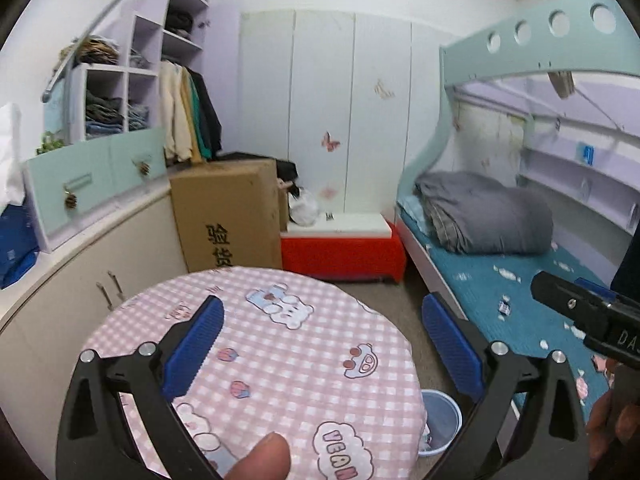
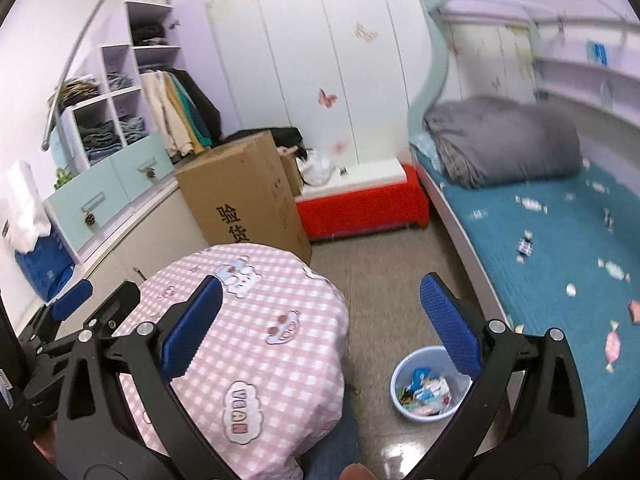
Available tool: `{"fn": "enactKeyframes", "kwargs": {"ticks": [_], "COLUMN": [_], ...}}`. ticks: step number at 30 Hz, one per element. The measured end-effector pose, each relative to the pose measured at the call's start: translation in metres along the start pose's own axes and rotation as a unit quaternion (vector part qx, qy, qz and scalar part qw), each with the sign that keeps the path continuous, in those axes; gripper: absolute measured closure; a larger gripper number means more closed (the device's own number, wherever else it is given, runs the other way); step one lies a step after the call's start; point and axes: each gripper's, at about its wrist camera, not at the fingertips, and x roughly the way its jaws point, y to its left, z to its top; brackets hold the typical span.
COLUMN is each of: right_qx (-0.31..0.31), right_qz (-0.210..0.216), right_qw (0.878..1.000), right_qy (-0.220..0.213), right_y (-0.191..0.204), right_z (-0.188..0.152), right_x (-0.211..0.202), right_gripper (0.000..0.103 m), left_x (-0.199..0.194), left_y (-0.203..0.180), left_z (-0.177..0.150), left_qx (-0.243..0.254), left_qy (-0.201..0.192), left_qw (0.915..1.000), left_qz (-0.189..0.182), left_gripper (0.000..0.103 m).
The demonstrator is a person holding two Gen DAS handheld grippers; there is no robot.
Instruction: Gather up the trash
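Note:
A small blue trash bin (image 2: 430, 386) stands on the floor between the round table and the bed, holding several wrappers (image 2: 424, 390); its rim also shows in the left wrist view (image 1: 440, 420). A small dark wrapper (image 2: 525, 245) lies on the teal bed; it also shows in the left wrist view (image 1: 505, 307). My left gripper (image 1: 324, 334) is open and empty above the table. My right gripper (image 2: 320, 314) is open and empty, above the table's edge and the bin.
A round table with a pink checked cloth (image 2: 256, 340) fills the foreground. A cardboard box (image 2: 240, 196), a red-and-white bench (image 2: 360, 200), and a cabinet (image 1: 80, 264) stand behind it. The bed (image 2: 560, 260) with a grey folded quilt (image 2: 504, 140) runs along the right.

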Motion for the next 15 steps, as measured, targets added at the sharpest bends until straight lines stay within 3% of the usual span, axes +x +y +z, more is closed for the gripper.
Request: {"fn": "enactKeyframes", "kwargs": {"ticks": [5, 15], "right_qx": [-0.031, -0.078], "right_qz": [0.0, -0.003], "right_qw": [0.999, 0.995], "right_qy": [-0.031, -0.066], "right_y": [0.027, 0.065], "right_z": [0.004, -0.004], "right_x": [-0.024, -0.042], "right_gripper": [0.006, 0.006], "left_x": [-0.031, -0.056], "left_y": [0.012, 0.034], "left_z": [0.001, -0.006], "left_qx": [-0.012, -0.034], "left_qy": [-0.036, -0.057], "left_qw": [0.999, 0.9958], "left_qz": [0.023, 0.063], "left_gripper": [0.005, 0.005]}}
